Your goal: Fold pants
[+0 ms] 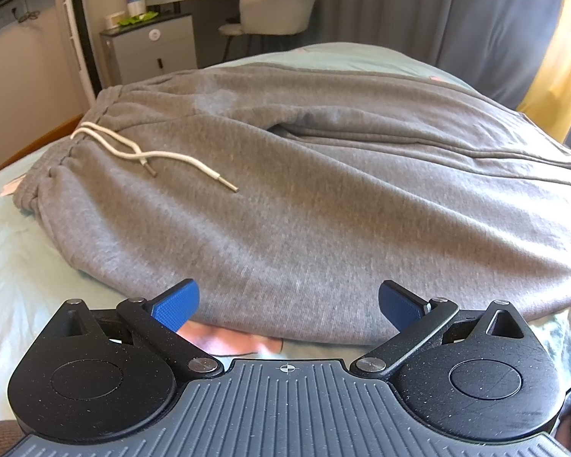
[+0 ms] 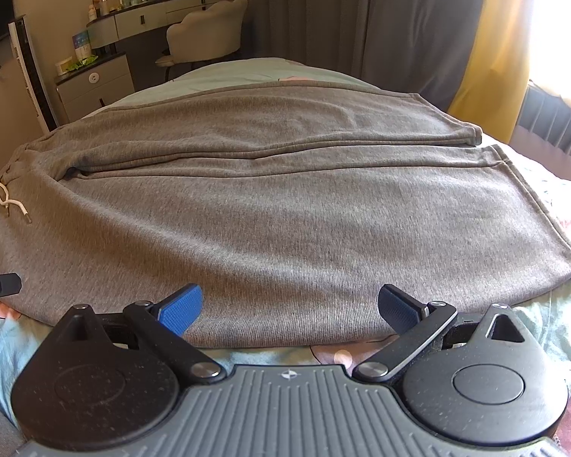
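Note:
Grey sweatpants [image 1: 304, 198] lie spread flat across the bed, waistband with a white drawstring [image 1: 133, 152] at the left, both legs running right side by side. In the right wrist view the pants [image 2: 285, 228] fill the middle, leg hems at the right. My left gripper [image 1: 288, 306] is open and empty, just above the near edge of the pants by the hip. My right gripper [image 2: 290, 306] is open and empty, over the near edge of the near leg. A tip of the left gripper shows at the left edge of the right wrist view [image 2: 0, 285].
The bed has a pale green sheet [image 1: 15, 236] with pink prints. Beyond it stand a grey drawer cabinet [image 1: 148, 49], a vanity desk with a cream chair [image 1: 278, 3], and grey and yellow curtains [image 2: 418, 19] at the right.

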### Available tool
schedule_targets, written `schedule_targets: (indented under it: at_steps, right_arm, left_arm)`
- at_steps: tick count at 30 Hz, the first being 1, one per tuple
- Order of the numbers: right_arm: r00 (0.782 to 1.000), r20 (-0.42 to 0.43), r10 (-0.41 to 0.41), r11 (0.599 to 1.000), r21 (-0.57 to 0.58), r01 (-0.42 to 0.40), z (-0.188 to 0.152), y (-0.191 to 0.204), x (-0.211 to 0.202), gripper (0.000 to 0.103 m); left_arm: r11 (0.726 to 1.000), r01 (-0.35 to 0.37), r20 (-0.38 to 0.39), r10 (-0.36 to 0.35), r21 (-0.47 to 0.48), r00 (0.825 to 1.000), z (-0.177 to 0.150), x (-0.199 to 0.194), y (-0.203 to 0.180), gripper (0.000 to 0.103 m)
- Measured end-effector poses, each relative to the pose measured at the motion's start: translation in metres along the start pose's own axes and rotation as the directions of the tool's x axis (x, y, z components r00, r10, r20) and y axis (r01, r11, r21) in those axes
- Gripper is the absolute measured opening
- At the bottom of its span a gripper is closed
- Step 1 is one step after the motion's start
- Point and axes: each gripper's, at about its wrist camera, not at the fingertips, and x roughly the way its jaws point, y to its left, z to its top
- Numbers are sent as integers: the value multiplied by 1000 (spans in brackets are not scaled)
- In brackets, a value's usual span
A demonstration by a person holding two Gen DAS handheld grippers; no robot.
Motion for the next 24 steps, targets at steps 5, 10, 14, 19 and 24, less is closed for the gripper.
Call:
schedule_targets:
  at_steps: [5, 10, 14, 19, 24]
  right_arm:
    - [1000, -1, 1, 1000, 6, -1, 0, 0, 0, 99]
    - [1000, -2, 3, 1000, 14, -3, 0, 0, 0, 99]
    - [1000, -2, 4, 1000, 21, -4, 0, 0, 0, 99]
    - [1000, -3, 6, 1000, 29, -6, 1, -2, 0, 99]
    - [1000, -4, 6, 999, 33, -6, 0, -2, 0, 99]
  left_arm:
    - [1000, 0, -1, 0, 0, 1000, 0, 0, 0, 103]
    - [1000, 1, 0, -1, -1, 1000, -1, -1, -1, 103]
    - [1000, 1, -1, -1, -1, 1000, 0, -1, -1, 103]
    - [1000, 6, -5, -6, -5, 1000, -1, -1, -1, 103]
    - [1000, 6, -6, -6, -7, 1000, -1, -1, -1, 103]
